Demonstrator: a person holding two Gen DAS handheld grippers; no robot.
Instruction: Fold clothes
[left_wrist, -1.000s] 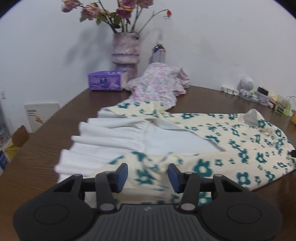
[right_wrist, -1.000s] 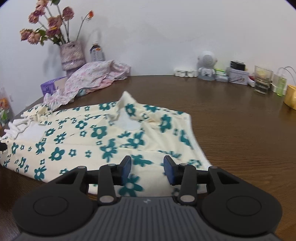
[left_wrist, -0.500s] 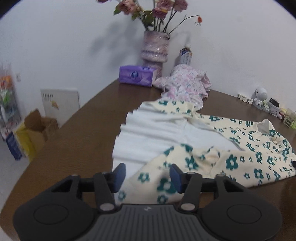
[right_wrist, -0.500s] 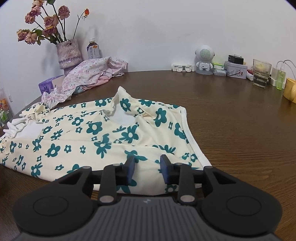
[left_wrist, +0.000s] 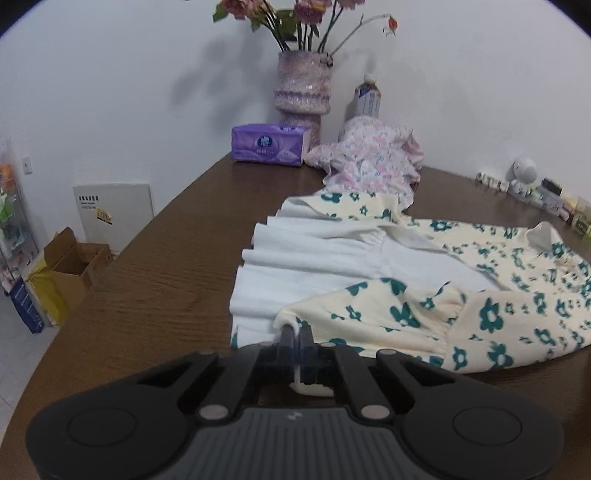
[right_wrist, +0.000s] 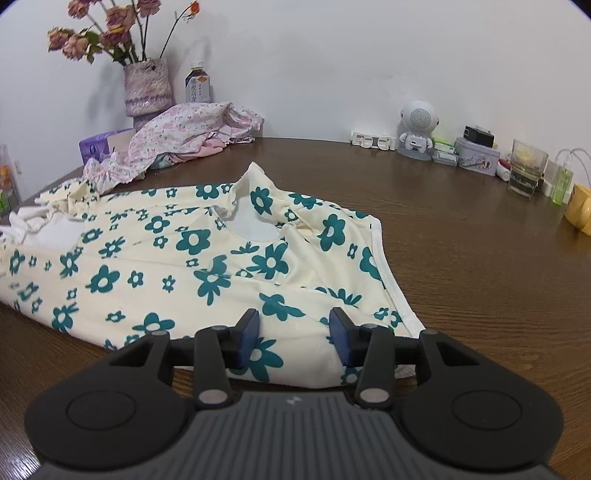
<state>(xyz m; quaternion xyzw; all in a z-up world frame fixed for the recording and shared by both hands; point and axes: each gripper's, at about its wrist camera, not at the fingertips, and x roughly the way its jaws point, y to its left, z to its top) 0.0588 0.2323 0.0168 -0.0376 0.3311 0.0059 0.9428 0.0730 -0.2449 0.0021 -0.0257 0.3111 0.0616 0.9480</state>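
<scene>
Dress: a cream dress (left_wrist: 491, 317) with teal flowers lay spread across the brown table (left_wrist: 155, 280), its white pleated lining (left_wrist: 303, 266) turned up at the hem end and its neck opening towards the other end.
Hem corner: a fold of the printed cloth at the near hem edge sat pinched at the tip of the left gripper (left_wrist: 295, 341), with a little cloth bulging out below the pads.
Left jaws: together, clamped on that hem fold.
Right jaws: the right gripper (right_wrist: 294, 332) stood over the near edge at the shoulder end; its jaws were apart and opening, printed cloth lay between the pads, and no pad looked pressed on it.
Step in hand: by my reading, taking hold of the near long edge at two points, before the first fold; the hem end was secured, the shoulder end was not.
Next move: it likely called for the right pads to close on the near edge, then for both hands to lift together and carry that edge over towards the far side, kept level so the lining would not bunch.
Risk: a thin pinch at the hem might slip once the cloth took weight.
Surroundings: a pink garment (left_wrist: 373, 158) lay heaped beyond the dress, near a vase (left_wrist: 303, 88), a tissue pack (left_wrist: 269, 144) and a bottle (left_wrist: 367, 98).
</scene>
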